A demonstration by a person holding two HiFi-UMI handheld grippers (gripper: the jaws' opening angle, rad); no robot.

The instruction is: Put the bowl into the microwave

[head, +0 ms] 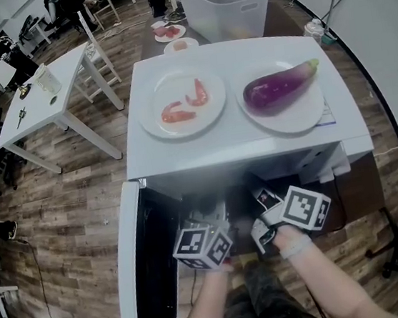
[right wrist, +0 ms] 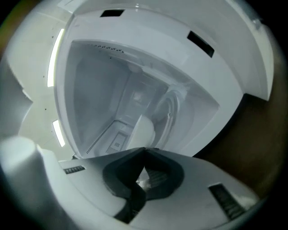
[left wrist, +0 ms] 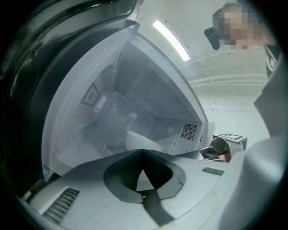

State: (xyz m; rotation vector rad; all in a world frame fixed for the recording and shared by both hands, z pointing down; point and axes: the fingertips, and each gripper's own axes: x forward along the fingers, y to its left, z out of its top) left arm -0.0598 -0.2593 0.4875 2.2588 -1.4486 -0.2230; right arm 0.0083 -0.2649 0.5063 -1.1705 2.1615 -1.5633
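The white microwave (head: 244, 142) stands with its door (head: 135, 270) swung open to the left. A white bowl (left wrist: 140, 141) sits inside on the cavity floor, and the right gripper view also shows this bowl (right wrist: 143, 131) just past the jaw tips. My left gripper (left wrist: 143, 152) is shut at the mouth of the cavity, with nothing seen between its jaws. My right gripper (right wrist: 144, 149) is shut too, pointing into the cavity with nothing in it. In the head view their marker cubes, left (head: 204, 246) and right (head: 304, 208), hang side by side before the opening.
On the microwave's top lie a plate of shrimp (head: 152, 121) and a plate with an eggplant (head: 302, 117). A clear plastic bin (head: 223, 4) stands behind. A white table (head: 47, 94) is off to the left, on a wooden floor.
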